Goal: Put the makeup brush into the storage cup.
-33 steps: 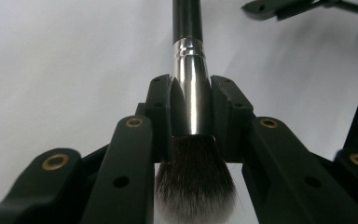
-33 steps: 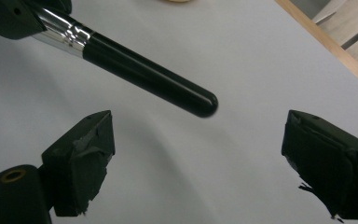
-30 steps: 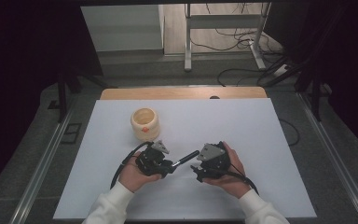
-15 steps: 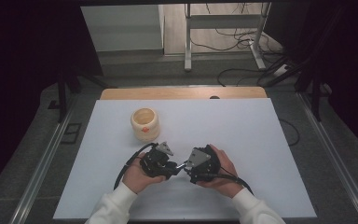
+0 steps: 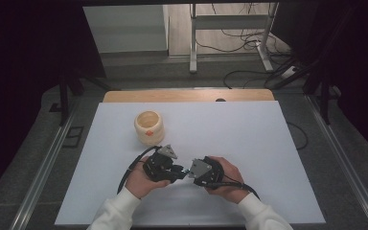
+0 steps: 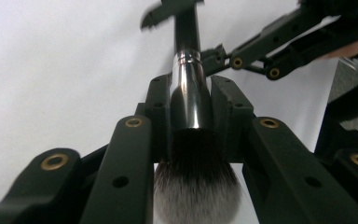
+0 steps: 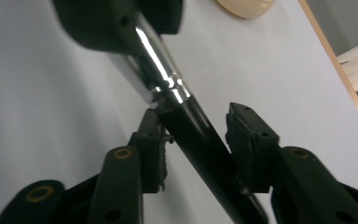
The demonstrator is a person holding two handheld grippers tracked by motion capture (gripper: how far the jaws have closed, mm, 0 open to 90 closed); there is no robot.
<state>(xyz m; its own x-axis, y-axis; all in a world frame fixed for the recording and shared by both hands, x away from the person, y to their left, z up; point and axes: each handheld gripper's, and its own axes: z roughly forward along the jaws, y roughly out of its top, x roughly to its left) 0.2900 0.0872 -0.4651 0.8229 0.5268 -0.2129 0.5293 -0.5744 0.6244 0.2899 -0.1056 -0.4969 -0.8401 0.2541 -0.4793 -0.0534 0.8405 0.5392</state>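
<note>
A makeup brush (image 6: pixel 188 100) with a silver ferrule, a black handle and dark, white-tipped bristles (image 6: pixel 196 189) is held over the white table. My left gripper (image 6: pixel 189 91) is shut on its ferrule, bristles toward the camera. My right gripper (image 7: pixel 193 135) faces it, its jaws on either side of the black handle (image 7: pixel 200 149). They have just been closing, and a gap still shows at the right pad. In the high view the left gripper (image 5: pixel 178 170) and right gripper (image 5: pixel 188 172) meet tip to tip near the table's front.
A cream ribbed cup (image 5: pixel 149 127) with an orange mark stands on the white table (image 5: pixel 249 129) behind and left of the hands. A wooden strip (image 5: pixel 187 96) edges the far side. Cables trail from both grippers toward the person.
The right hand has moved left toward the left gripper, bringing the two grippers tip to tip. The left hand has stayed in place.
</note>
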